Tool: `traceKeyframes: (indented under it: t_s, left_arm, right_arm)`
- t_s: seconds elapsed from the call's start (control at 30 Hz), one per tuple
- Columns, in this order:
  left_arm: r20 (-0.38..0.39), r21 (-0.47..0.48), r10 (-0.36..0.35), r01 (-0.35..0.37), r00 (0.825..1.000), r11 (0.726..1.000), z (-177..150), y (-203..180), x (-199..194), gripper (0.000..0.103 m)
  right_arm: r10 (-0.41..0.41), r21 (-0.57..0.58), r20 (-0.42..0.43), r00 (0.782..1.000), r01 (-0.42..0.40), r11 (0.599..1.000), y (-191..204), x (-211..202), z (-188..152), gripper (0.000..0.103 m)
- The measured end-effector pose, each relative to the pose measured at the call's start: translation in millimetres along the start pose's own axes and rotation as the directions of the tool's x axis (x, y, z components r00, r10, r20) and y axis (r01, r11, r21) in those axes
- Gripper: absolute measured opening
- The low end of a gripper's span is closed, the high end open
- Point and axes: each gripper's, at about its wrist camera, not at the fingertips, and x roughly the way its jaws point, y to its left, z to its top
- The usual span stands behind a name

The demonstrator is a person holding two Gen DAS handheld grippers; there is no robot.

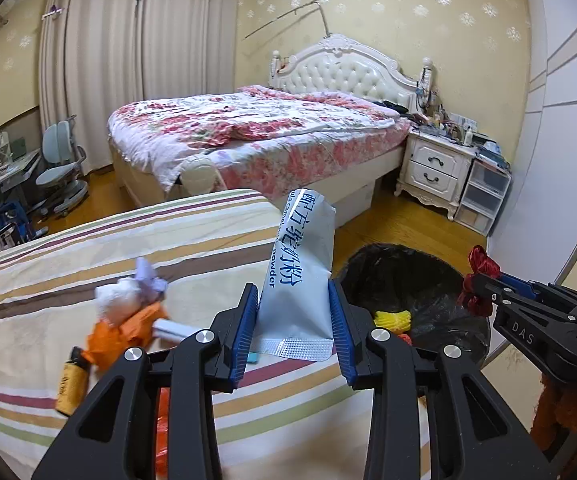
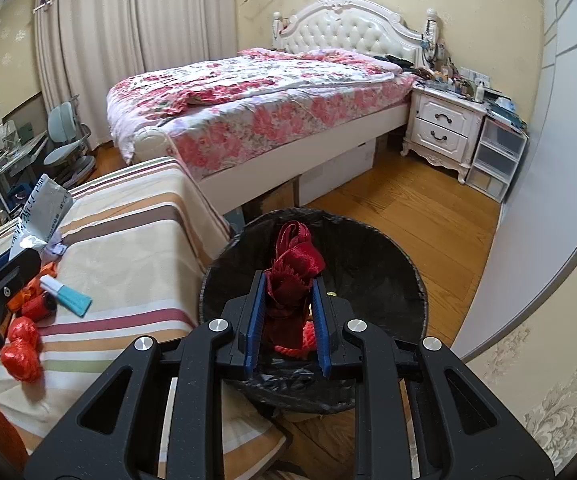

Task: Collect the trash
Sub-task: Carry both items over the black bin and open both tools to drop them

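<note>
Right gripper [image 2: 288, 312]: your jaws clamped tight on red ribbon [image 2: 294, 264], hanging over mouth of black-lined bin [image 2: 412, 280]. Release clean; frayed ribbon may snag on pad ridges.

Left gripper [image 1: 293, 320]: your jaws closed on silver sachet [image 1: 302, 264] at its lower end, above striped bedcover edge [image 1: 88, 248], bin just right. Release early and sachet lands on cover or floor.

Beyond: orange wrapper [image 1: 122, 334], yellow bottle [image 1: 71, 390] remain on cover.

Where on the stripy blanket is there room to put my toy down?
The striped blanket is bare between the teal tube and the far edge by the floral bed. Near the grippers it's crowded: red crumpled wrappers, an orange scrap and a yellow bottle.
</note>
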Motion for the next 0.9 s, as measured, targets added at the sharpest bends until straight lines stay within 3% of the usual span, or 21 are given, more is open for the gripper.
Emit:
traceKeyframes:
  t_s: [0.4,0.9]
  left_arm:
    - [-0.041,0.075,-0.004,0.008,0.999,0.997,3.5,-48.6,48.3,0.036]
    - [-0.090,0.115,-0.002,0.012,0.996,0.993,7.1,-76.2,82.7,0.036]
  right_arm:
    - [-0.028,0.036,-0.041,0.999,0.030,0.999,-29.4,33.9,3.4,0.022]
    - [-0.055,0.081,-0.070,0.996,0.061,0.995,-51.4,59.7,2.6,0.022]
